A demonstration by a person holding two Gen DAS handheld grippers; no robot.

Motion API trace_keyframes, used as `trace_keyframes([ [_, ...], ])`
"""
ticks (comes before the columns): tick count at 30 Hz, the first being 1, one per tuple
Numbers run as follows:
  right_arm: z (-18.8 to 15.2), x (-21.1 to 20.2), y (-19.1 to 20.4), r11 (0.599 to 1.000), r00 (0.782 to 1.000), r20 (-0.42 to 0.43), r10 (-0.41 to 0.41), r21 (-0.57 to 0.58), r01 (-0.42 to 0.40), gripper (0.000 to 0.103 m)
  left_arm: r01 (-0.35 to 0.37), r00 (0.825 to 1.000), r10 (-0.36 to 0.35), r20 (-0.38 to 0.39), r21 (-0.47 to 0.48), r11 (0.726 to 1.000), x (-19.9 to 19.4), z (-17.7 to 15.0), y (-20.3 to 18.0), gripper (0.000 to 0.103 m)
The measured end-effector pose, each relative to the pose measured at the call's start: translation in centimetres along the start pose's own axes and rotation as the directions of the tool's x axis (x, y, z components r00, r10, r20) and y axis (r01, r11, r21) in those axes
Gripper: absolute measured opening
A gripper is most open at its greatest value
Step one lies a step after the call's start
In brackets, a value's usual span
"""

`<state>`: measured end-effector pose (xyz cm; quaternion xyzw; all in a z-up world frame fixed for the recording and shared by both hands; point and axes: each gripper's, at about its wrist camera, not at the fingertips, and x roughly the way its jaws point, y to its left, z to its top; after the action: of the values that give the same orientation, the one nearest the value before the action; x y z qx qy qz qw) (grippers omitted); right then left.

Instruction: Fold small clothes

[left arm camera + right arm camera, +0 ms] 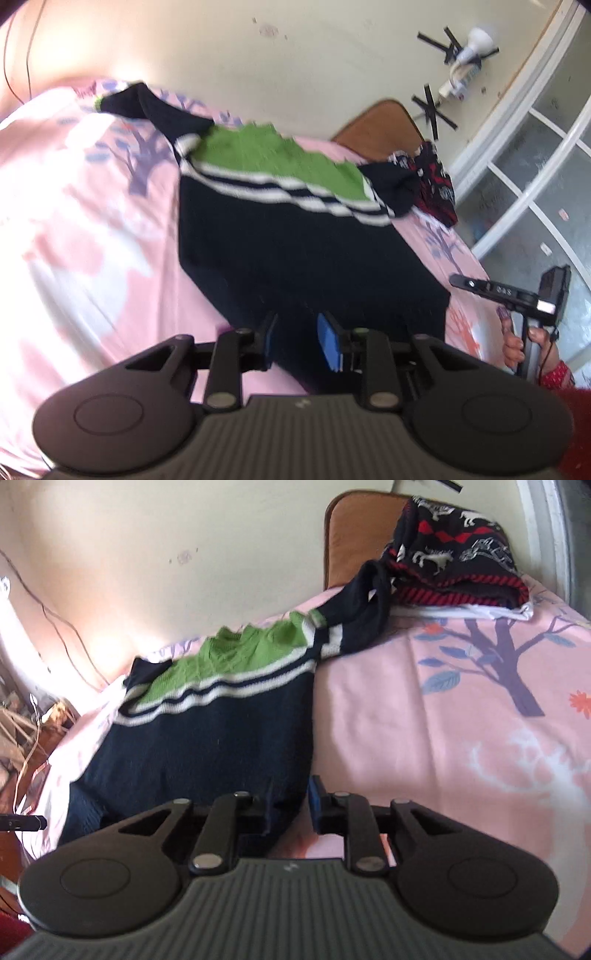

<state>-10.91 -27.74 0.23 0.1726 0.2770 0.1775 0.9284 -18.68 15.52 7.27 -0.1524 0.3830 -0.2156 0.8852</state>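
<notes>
Sweater [295,236]: spread on bed [92,240], centre frame, hem nearest.
Left tongs [295,341]: narrow gap, hem between pads, pinch unclear.
Right tongs [291,808]: same, hem corner.
Advice: lift both corners level, fold toward green yoke.

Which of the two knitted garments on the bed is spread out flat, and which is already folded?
The navy sweater with the green yoke and white stripes lies spread out. The dark one with red bands and white animal figures sits folded near the headboard.
</notes>
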Motion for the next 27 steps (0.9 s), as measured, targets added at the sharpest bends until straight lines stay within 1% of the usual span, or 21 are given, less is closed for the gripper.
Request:
trace_keyframes([
  [2,1.3,-0.5,0.3,0.999,0.997,0.069,-0.032,-0.008,0.033,0.025,-0.054,0.996,0.052,0.074,0.026,0.998,-0.2,2.4,0.3,0.034],
  [4,2.9,-0.1,0.4,0.998,0.993,0.103,-0.057,-0.012,0.059,0.025,-0.116,0.986,0.108,0.124,0.055,0.992,0.5,4.5,0.6,0.037],
  [5,3.9,0.5,0.4,0.998,0.992,0.115,-0.060,-0.014,0.062,0.025,-0.144,0.981,0.133,0.141,0.070,0.987,1.2,5.6,0.7,0.037],
  [6,4.8,1.0,0.6,0.998,0.991,0.124,-0.059,-0.018,0.062,0.025,-0.155,0.978,0.141,0.151,0.082,0.985,2.1,6.7,1.0,0.038],
  [7,6.0,1.8,0.7,0.998,0.991,0.129,-0.047,-0.035,0.051,0.026,-0.158,0.977,0.144,0.157,0.087,0.984,3.1,8.0,1.4,0.041],
  [8,7.4,2.9,0.8,0.997,0.991,0.131,-0.024,-0.064,0.033,0.027,-0.165,0.976,0.149,0.159,0.087,0.983,4.2,9.2,2.1,0.048],
  [10,9.5,5.2,1.4,0.994,0.990,0.139,0.003,-0.111,0.013,0.042,-0.216,0.967,0.202,0.157,0.073,0.974,7.2,11.5,3.3,0.051],
  [11,11.0,7.0,1.9,0.991,0.991,0.136,0.012,-0.135,0.007,0.043,-0.258,0.958,0.246,0.148,0.068,0.964,8.9,12.6,4.0,0.051],
  [13,13.4,10.5,2.7,0.984,0.993,0.118,0.019,-0.178,0.003,0.042,-0.341,0.935,0.333,0.125,0.054,0.938,12.0,14.4,5.6,0.053],
  [14,14.8,12.8,3.2,0.977,0.994,0.106,0.013,-0.212,0.010,0.042,-0.367,0.926,0.360,0.114,0.049,0.929,13.4,15.0,6.4,0.053],
  [15,16.0,15.0,3.5,0.971,0.996,0.085,0.004,-0.239,0.017,0.043,-0.378,0.922,0.373,0.102,0.041,0.925,14.6,15.5,7.0,0.053],
  [17,18.0,19.8,4.0,0.953,0.999,0.033,-0.017,-0.301,0.026,0.043,-0.372,0.926,0.369,0.075,0.018,0.928,16.5,16.1,7.9,0.053],
  [19,19.4,24.3,3.9,0.937,0.999,-0.026,-0.042,-0.348,0.030,0.051,-0.362,0.930,0.362,0.067,-0.003,0.932,17.7,16.1,8.5,0.055],
  [20,19.9,26.3,3.6,0.935,0.997,-0.061,-0.053,-0.355,0.028,0.054,-0.366,0.928,0.365,0.071,-0.008,0.931,18.2,16.1,8.6,0.058],
  [21,20.2,27.8,3.2,0.938,0.994,-0.091,-0.061,-0.347,0.026,0.058,-0.371,0.926,0.371,0.076,-0.013,0.929,18.7,16.0,8.6,0.058],
  [22,20.3,29.1,2.8,0.943,0.990,-0.129,-0.050,-0.334,0.005,0.061,-0.372,0.925,0.372,0.077,-0.019,0.928,19.2,16.0,8.7,0.059],
  [23,20.2,30.0,2.4,0.947,0.985,-0.170,-0.031,-0.320,-0.025,0.061,-0.369,0.926,0.370,0.077,-0.027,0.929,19.6,15.8,8.8,0.058],
  [24,19.9,30.3,2.3,0.948,0.982,-0.188,-0.018,-0.316,-0.042,0.062,-0.367,0.926,0.368,0.080,-0.034,0.930,19.9,15.7,8.9,0.056],
  [25,19.3,29.9,2.7,0.935,0.987,-0.157,-0.014,-0.353,-0.043,0.043,-0.376,0.921,0.377,0.095,-0.030,0.926,20.1,15.5,8.8,0.051],
  [26,18.8,29.4,3.4,0.913,0.987,-0.163,-0.008,-0.404,-0.059,0.026,-0.391,0.914,0.391,0.111,-0.018,0.920,20.3,15.3,8.7,0.042],
  [27,18.4,29.0,4.0,0.893,0.988,-0.149,-0.026,-0.447,-0.044,0.019,-0.402,0.908,0.400,0.122,-0.008,0.915,20.4,15.2,8.7,0.039],
])
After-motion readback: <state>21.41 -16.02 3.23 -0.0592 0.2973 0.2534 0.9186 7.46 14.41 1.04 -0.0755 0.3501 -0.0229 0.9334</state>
